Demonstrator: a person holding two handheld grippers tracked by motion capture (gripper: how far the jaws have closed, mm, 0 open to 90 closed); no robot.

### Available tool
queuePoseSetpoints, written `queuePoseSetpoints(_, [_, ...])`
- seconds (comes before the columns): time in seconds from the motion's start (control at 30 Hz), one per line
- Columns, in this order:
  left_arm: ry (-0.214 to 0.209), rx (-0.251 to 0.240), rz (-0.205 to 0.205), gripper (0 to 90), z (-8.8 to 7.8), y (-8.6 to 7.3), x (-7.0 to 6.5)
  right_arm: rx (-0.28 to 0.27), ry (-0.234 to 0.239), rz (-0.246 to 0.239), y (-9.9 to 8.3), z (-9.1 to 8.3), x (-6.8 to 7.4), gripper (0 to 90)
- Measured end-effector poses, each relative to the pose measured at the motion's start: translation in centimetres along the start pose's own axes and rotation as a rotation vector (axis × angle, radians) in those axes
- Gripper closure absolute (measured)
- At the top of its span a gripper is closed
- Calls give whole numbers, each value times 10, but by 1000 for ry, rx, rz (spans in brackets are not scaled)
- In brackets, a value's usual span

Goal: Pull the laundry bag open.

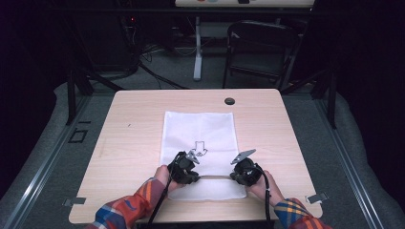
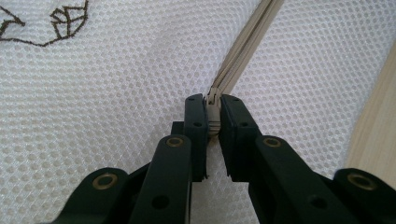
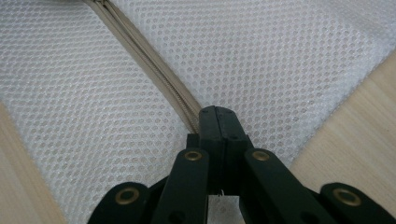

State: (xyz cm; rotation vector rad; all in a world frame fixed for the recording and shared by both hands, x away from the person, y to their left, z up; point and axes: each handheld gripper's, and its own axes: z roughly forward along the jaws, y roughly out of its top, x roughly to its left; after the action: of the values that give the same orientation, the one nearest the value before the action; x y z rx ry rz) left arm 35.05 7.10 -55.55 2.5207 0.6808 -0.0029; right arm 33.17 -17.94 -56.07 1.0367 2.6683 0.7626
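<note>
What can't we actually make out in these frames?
- Zipper pull, left gripper view: the left gripper has it clamped, so its jaws cover most of it.
- What the right gripper pinches, right gripper view: the jaws meet at the zipper, covering the contact spot.
- Drawing on the mesh bag, high view: too small to identify; cut by the top edge in the left gripper view.
- Bag contents: cannot tell.
</note>
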Motion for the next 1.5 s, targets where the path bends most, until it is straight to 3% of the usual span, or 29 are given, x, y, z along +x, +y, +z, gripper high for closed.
queuePoseSetpoints(0.63, [-9, 1, -17, 813, -11, -9, 5, 0, 2, 1, 0, 0, 0, 900])
queuePoseSetpoints(1.07, [21, 10, -32, 813, -19, -17, 10, 2, 3, 0, 0, 0, 0, 900])
queuePoseSetpoints(1.5, [21, 2, -66, 812, -26, -26, 17, 10, 2, -5, 1, 0, -1, 900])
